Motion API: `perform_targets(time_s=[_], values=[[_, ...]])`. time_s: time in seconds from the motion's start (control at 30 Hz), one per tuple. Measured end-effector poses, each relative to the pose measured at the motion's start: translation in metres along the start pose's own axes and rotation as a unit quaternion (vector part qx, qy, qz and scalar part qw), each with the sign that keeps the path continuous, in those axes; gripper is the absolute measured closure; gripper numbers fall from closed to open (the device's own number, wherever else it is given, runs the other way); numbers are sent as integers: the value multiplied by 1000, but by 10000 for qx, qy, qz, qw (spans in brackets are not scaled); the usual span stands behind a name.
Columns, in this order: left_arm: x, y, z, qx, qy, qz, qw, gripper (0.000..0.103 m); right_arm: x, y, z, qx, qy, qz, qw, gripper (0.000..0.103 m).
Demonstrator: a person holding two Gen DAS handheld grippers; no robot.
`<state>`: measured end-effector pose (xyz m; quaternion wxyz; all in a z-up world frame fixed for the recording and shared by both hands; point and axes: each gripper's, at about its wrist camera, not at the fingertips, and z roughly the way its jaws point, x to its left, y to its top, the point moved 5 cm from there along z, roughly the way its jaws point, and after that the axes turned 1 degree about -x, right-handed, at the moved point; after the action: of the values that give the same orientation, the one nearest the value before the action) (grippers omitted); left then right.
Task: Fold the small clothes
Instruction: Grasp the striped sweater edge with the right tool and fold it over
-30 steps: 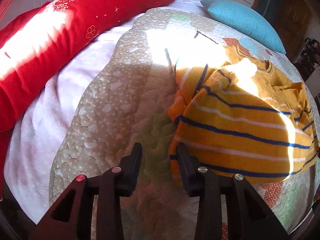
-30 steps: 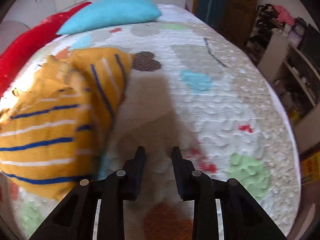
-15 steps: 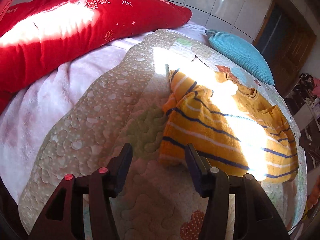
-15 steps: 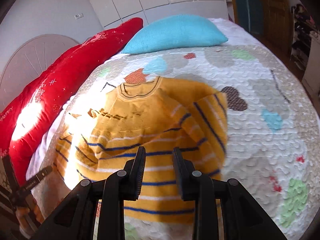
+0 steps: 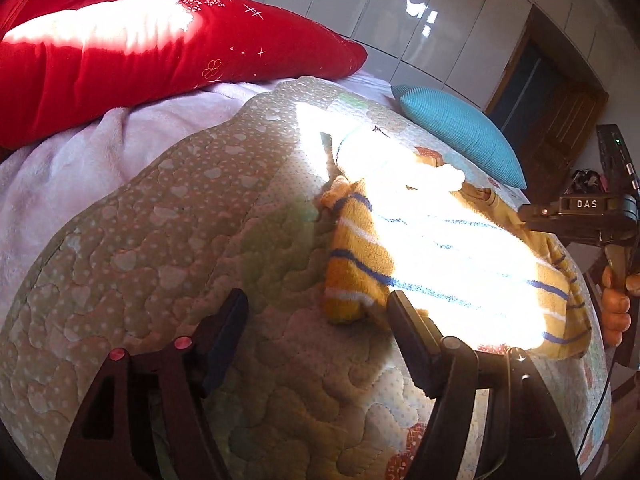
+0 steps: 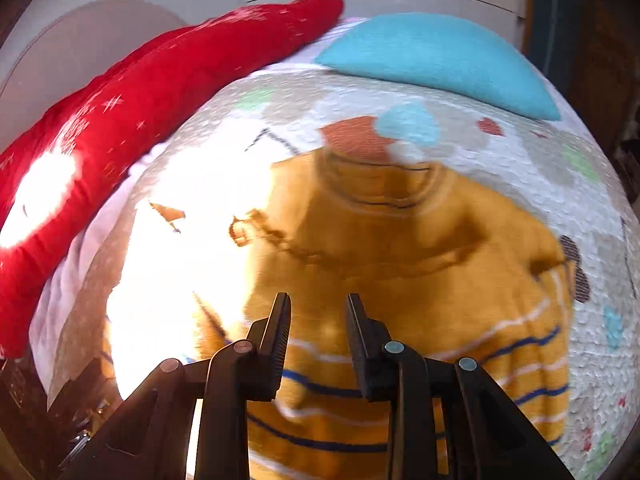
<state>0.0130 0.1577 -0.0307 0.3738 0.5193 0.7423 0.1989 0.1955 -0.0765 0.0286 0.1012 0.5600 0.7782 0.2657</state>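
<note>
A small yellow sweater (image 5: 440, 260) with blue and white stripes lies on the quilted bedspread, its sleeves folded in over the body; bright sunlight washes out its middle. In the right wrist view the sweater (image 6: 400, 260) lies with the collar at the far end. My left gripper (image 5: 316, 320) is open wide and empty, above the quilt just short of the sweater's near left corner. My right gripper (image 6: 316, 320) is open and empty, hovering over the sweater's striped lower half. The right gripper also shows in the left wrist view (image 5: 524, 212), held by a hand.
A long red pillow (image 5: 160, 52) lies along the far left of the bed, over a white fleece blanket (image 5: 100, 148). A turquoise cushion (image 5: 460, 132) sits beyond the sweater. The patterned quilt (image 5: 180, 240) spreads left of the sweater. Wardrobe doors and a wooden door stand behind.
Both grippers have pulled back and risen from the sweater. The left jaws have opened wider. The right gripper has swung from the sweater's right edge to over its lower half.
</note>
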Motion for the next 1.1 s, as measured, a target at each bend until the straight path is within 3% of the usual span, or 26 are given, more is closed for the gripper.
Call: perform_targets(time_s=[0.2,0.4,0.5,0.53,0.6,0.67,0.97,1.1], values=[[6,-1,-7,-186,-411,-289,9986,32,90,23,72,360,-166,-885,9953,73],[6,-1,-7,-188,-479,-337,9981,32,141,52,122,550,-697,-1383,9864,75],[7,-1,-8,-187,-519,-373,9978,32,145,61,116,451,-730,-1487,9852,76],[7,-2,-8,-180,-525,-381,9977,32,144,65,107,319,-591,-1443,9873,71],[7,-2,-9,-175,-527,-385,9977,32,142,73,88,141,-445,-1209,9916,50],[7,-2,-9,-177,-530,-387,9977,32,138,75,71,37,-354,-977,9946,45],[13,-4,-13,-167,-630,-498,9966,32,167,22,57,719,-20,-1148,9908,36],[15,-7,-23,-250,-734,-530,9956,32,178,9,81,998,-358,-1376,9848,30]])
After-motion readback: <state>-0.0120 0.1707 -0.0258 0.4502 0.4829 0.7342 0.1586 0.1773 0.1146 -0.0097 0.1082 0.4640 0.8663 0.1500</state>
